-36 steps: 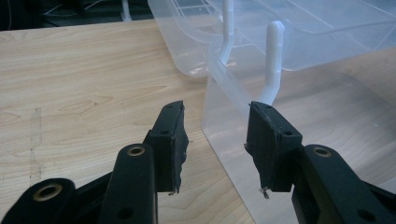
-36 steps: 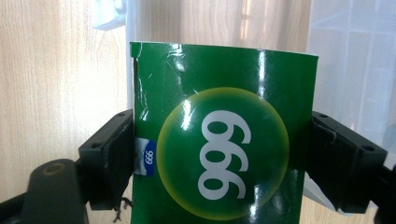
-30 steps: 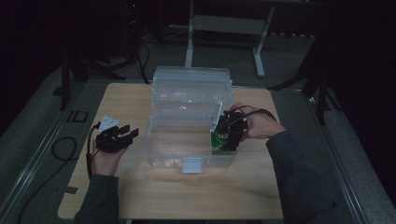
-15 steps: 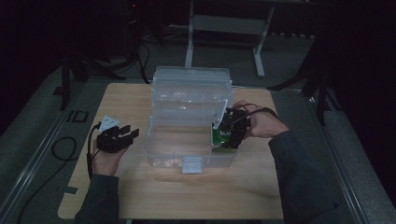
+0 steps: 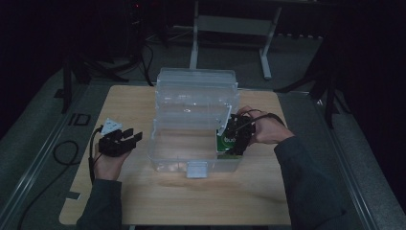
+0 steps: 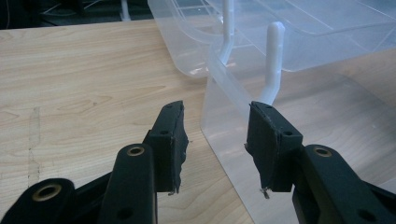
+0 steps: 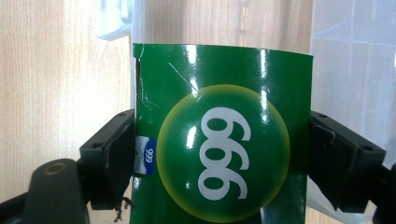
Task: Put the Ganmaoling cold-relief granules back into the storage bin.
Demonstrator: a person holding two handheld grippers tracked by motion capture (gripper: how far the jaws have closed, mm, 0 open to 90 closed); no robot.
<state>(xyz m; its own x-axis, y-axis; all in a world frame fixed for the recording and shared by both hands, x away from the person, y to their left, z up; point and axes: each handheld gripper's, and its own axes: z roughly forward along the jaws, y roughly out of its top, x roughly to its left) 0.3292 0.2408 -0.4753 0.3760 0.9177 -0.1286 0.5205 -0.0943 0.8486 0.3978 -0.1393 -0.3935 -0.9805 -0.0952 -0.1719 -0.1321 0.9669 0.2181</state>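
Observation:
A clear plastic bin [image 5: 160,143] with its lid [image 5: 197,79] swung up at the back stands mid-table. My right gripper [image 5: 235,136] is shut on a green box [image 5: 227,140] printed "999" [image 7: 222,149], held at the bin's right front corner, low inside it. In the right gripper view the box sits squarely between both jaws. My left gripper [image 5: 129,138] rests open just left of the bin, nothing between its fingers. In the left gripper view my left gripper [image 6: 215,140] faces the bin's corner wall [image 6: 224,105].
The wooden table [image 5: 143,201] has bare room in front of and to the left of the bin. A white latch [image 5: 196,168] hangs on the bin's front wall. Beyond the table a dark floor holds a metal stand [image 5: 232,24].
The right hand has lowered the green box slightly at the bin's right front corner. The left gripper has stayed in place.

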